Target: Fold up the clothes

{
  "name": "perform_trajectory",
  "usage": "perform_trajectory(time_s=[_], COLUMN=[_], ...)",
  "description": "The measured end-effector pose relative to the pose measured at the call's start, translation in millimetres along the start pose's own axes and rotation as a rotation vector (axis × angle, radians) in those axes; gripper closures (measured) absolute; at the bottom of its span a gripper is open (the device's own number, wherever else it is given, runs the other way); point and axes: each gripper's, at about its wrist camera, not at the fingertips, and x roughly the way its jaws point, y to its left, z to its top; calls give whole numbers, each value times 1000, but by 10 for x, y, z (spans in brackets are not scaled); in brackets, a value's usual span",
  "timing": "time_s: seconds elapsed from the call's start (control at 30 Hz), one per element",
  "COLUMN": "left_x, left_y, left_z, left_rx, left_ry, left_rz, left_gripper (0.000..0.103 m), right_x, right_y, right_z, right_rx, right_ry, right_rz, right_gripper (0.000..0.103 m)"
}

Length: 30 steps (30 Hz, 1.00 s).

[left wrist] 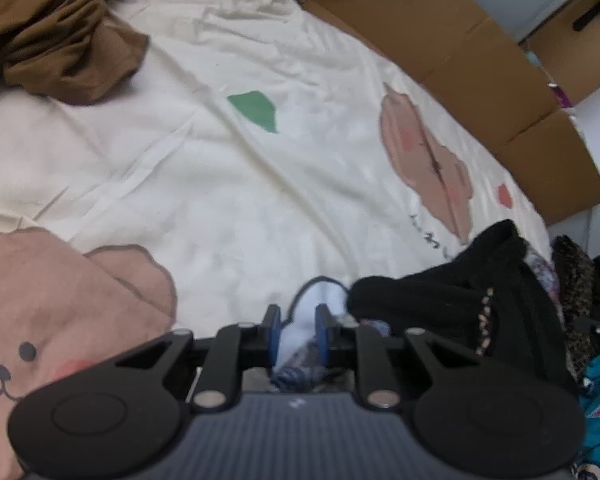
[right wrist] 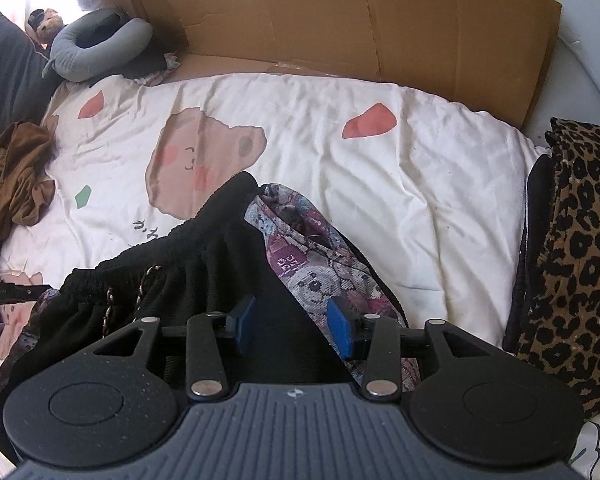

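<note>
Left wrist view: jaws pinch white cloth (left wrist: 300, 320); right jaws gape over black garment (right wrist: 220, 264).

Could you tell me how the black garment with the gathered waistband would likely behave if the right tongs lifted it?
The black garment lies rumpled and draped over other clothes, so it would probably sag limply. Its gathered waistband suggests stretch, so an edge may elongate. It overlaps the patterned knit, which might drag along.
</note>
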Motion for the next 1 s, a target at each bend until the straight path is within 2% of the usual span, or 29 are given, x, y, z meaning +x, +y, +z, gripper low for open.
perform_trajectory(time_s=[0.13,0.33,0.43,0.57,0.67,0.77,0.87,1.0], left_x=[65,47,15,-29,-34,-95,-124,0], left_y=[-57,-127,-151,-228,-265,-230,-180,-145], left_z=[-47,-100,-121,-166,-179,-137,-71,-53], left_rx=[24,51,70,119,153,142,148,147], left_ry=[17,14,16,19,15,-2,-21,16], left_rz=[-34,-42,-46,-59,-25,-42,-21,1], left_gripper=[82,82,78,77,77,77,76,77], right_x=[47,64,86,115,135,139,146,174], right_y=[-34,-103,-115,-117,-115,-127,-142,-134], right_z=[-7,-18,-46,-87,-117,-142,-160,-164], right_rx=[17,28,34,43,43,45,53,52], right_ry=[1,-10,-8,-7,-1,3,7,10], right_rz=[-4,-10,-8,1,6,3,3,4], right_gripper=[56,54,54,54,54,54,54,54])
